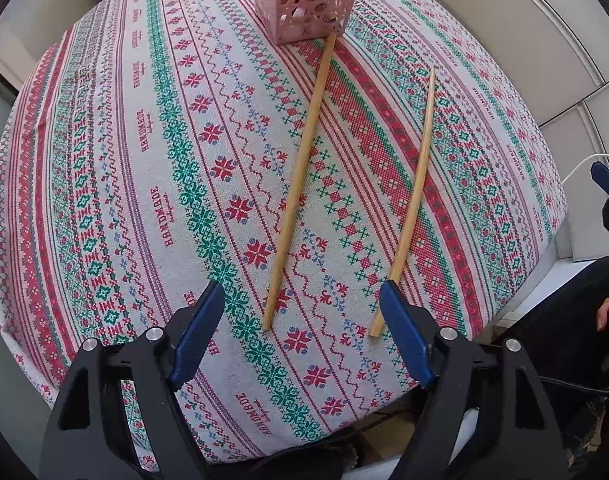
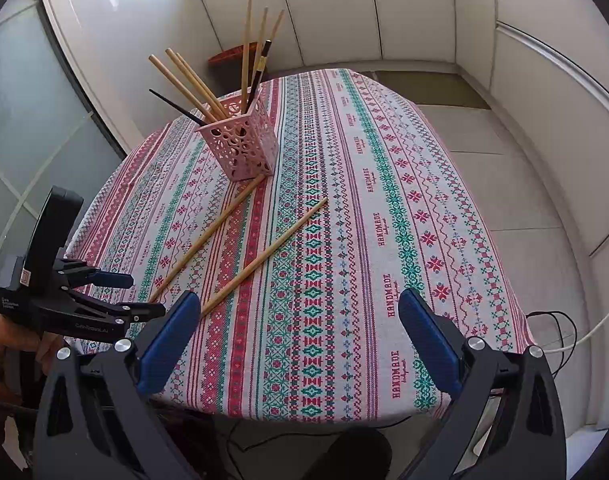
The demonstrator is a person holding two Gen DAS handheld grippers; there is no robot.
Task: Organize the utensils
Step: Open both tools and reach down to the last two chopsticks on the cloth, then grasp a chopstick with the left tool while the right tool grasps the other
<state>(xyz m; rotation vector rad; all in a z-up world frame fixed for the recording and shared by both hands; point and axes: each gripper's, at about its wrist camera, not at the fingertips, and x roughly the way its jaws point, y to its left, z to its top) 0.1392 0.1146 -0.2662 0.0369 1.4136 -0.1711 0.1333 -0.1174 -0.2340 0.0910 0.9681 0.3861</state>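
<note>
- The left gripper (image 1: 300, 300) hangs with jaws wide apart and empty; the right gripper (image 2: 300, 320) is likewise spread and holding nothing.
- Two loose chopsticks lie on the tablecloth (image 1: 104, 184), long axes running from the left gripper toward the pink holder (image 1: 308, 0).
- The left chopstick (image 1: 300, 180) touches the holder's base; the right chopstick (image 1: 412, 200) lies apart, its near end beside the left gripper's right finger, likely the easier grab.
- The holder already stands full of upright chopsticks (image 2: 246, 48).

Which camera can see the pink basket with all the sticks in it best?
The right wrist camera. It shows the whole pink basket standing upright with the sticks poking out of its top. The left wrist camera cuts it off at the picture's top edge, showing only its lower part.
</note>
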